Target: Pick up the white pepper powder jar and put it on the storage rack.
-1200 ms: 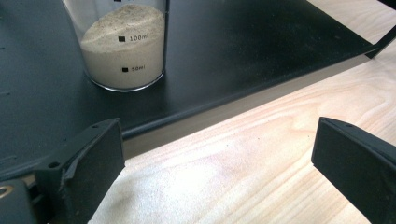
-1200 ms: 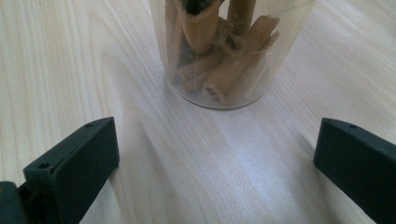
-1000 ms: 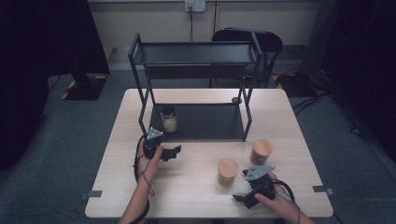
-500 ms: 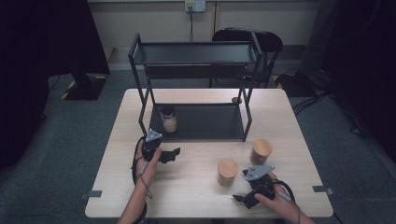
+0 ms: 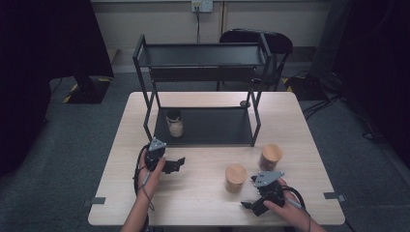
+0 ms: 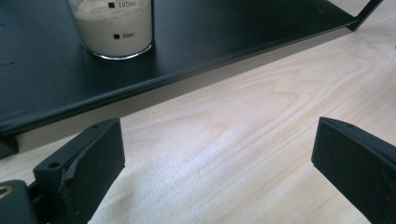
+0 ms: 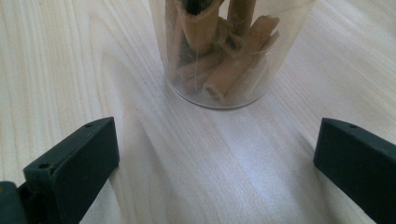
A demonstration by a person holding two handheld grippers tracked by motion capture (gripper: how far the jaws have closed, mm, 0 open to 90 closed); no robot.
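Your right gripper [image 5: 252, 205] sits low on the table [image 5: 203, 203] with its jaws spread wide and empty, and the jar of cinnamon sticks [image 7: 231, 51] stands upright just ahead of them, so slide straight forward until the glass is centred between the jaws, then close low on the body (not near the wooden lid). Your left gripper [image 5: 178, 165] also gapes open and empty, near the shelf's bottom tray [image 6: 224, 42] where the jar of white powder [image 6: 114, 25] already stands; keep it out of the way.
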